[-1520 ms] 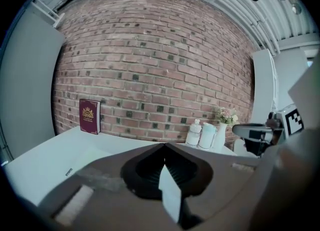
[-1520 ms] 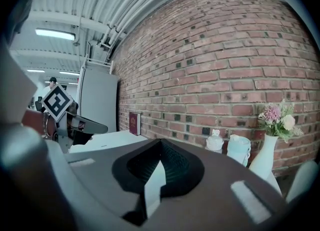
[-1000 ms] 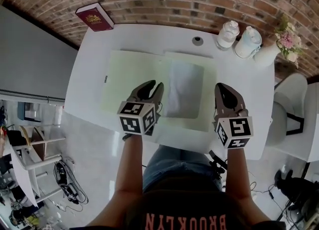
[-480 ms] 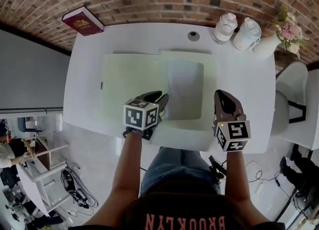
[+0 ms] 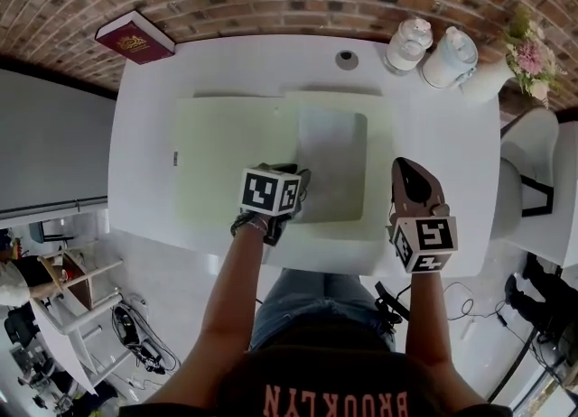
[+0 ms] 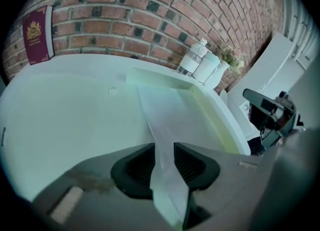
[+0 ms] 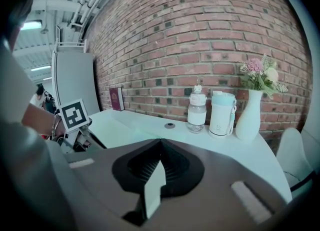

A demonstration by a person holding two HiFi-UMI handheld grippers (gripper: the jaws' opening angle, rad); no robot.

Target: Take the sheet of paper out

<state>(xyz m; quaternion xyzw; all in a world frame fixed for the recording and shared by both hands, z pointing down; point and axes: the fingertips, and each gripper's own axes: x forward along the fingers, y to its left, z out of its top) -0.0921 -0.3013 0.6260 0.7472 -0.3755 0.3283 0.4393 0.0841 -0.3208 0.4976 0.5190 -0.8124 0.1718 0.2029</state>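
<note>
A pale sheet of paper (image 5: 332, 162) lies on the right half of an open light-green folder (image 5: 226, 153) on the white table (image 5: 144, 135). My left gripper (image 5: 296, 180) points steeply down at the sheet's near left corner. In the left gripper view its jaws (image 6: 162, 147) are opening, and the sheet's (image 6: 165, 110) edge runs into the gap without the pads pressing on it. My right gripper (image 5: 406, 164) hovers over the bare table right of the folder. Its tips (image 7: 160, 142) meet and hold nothing.
A red book (image 5: 134, 38) leans at the back left against the brick wall. A clear bottle (image 5: 406, 43), a pale tumbler (image 5: 449, 56) and a vase of flowers (image 5: 519, 54) stand at the back right. A white chair (image 5: 533, 199) is to the right.
My left gripper has sunk and tipped downward onto the sheet's near left corner. The right gripper has come down slightly and stays right of the folder.
</note>
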